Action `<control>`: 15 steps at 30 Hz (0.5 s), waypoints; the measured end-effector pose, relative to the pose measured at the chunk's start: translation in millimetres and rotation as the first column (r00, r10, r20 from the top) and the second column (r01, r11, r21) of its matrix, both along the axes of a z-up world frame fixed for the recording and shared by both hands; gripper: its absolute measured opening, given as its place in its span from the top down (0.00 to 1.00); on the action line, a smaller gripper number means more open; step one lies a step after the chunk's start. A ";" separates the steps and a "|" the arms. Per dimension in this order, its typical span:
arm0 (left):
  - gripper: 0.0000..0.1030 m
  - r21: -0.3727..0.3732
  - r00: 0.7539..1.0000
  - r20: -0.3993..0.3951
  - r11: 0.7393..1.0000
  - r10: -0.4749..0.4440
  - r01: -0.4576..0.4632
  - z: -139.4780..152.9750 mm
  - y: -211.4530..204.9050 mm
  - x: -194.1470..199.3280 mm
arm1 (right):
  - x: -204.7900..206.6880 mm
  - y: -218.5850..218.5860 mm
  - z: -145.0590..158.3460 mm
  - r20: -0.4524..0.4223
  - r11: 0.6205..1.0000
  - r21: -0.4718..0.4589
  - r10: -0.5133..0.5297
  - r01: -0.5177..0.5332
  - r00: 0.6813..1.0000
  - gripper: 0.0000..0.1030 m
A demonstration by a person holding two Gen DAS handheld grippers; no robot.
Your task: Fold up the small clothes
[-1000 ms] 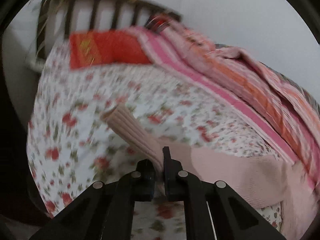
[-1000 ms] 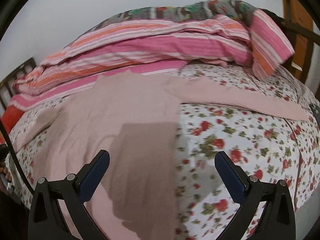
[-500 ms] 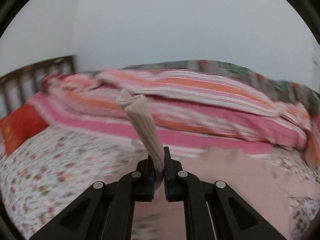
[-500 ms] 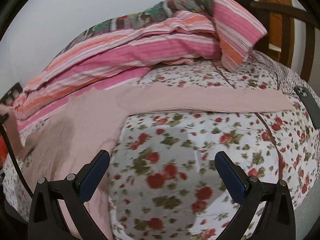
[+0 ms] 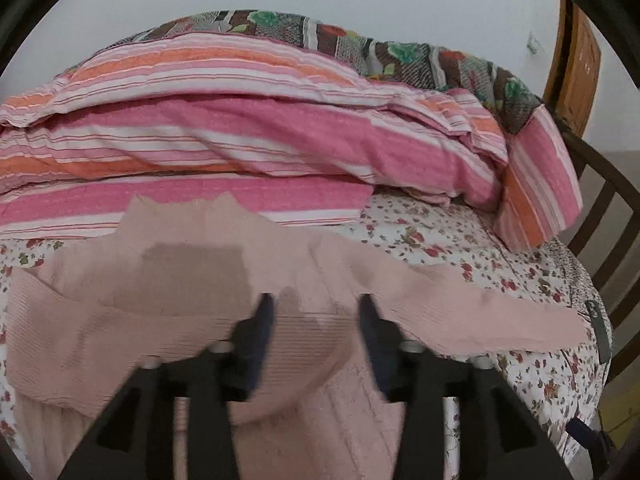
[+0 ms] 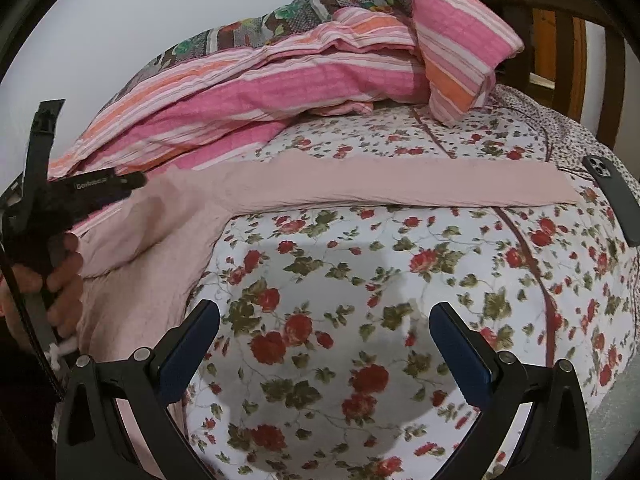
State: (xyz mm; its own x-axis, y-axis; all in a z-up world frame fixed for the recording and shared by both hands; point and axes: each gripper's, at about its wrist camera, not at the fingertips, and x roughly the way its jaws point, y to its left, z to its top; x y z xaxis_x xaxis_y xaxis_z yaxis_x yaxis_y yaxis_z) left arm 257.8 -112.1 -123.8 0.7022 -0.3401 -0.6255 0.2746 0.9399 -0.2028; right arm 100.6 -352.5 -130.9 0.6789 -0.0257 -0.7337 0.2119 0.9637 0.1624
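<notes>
Lying flat on the bed (image 6: 340, 280), on its floral sheet: pink sweater (image 5: 192, 280), filling the lower centre of the left wrist view, collar toward the top of the frame against the striped quilt (image 5: 240, 140). Folded across the sweater's body from the left edge toward lower centre: left sleeve (image 5: 100, 344), long axis roughly horizontal, cuff end near the middle between the left tool's fingers. Stretched out straight: right sleeve (image 6: 400, 188), long axis horizontal across the middle of the right wrist view, cuff pointing to the right edge and ending just beside a dark phone (image 6: 612, 204). Hovering over the folded sleeve: left tool (image 5: 316, 332), fingers apart, nothing clamped, outlines blurred. Seen again at the left edge of the right wrist view: same tool, gripped by a hand (image 6: 60, 280). Hovering above bare floral sheet at lower centre: right tool (image 6: 324, 340), fingers wide apart, empty, well apart from the sleeve. Heaped along the upper part of both views: striped quilt over a dark patterned blanket (image 5: 400, 52). Showing at the right edge: wooden bed frame (image 5: 608, 216).
</notes>
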 end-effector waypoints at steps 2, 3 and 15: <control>0.17 -0.008 0.999 0.044 1.000 0.010 -0.009 4.9 15.1 -7.8 | 6.7 5.6 -1.6 -0.003 1.000 -0.006 0.019 -0.019 1.000 0.00; 0.17 -0.004 0.997 0.071 0.999 0.034 -0.034 8.3 26.4 -10.7 | 11.5 9.6 -1.9 -0.002 1.000 -0.008 0.030 -0.030 1.000 0.00; 0.17 0.112 0.928 -0.001 0.922 0.373 -0.370 -9.3 191.2 -9.6 | 102.1 65.9 1.1 0.032 0.972 0.056 0.228 -0.229 0.973 0.41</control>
State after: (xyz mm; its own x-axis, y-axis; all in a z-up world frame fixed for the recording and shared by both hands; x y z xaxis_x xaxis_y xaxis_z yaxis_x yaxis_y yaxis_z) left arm 248.3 79.1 -133.1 0.7507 0.0124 -0.6606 -0.1016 0.9901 -0.0970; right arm 202.7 -286.6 -129.8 0.6803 0.1752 -0.7117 -0.0177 0.9746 0.2230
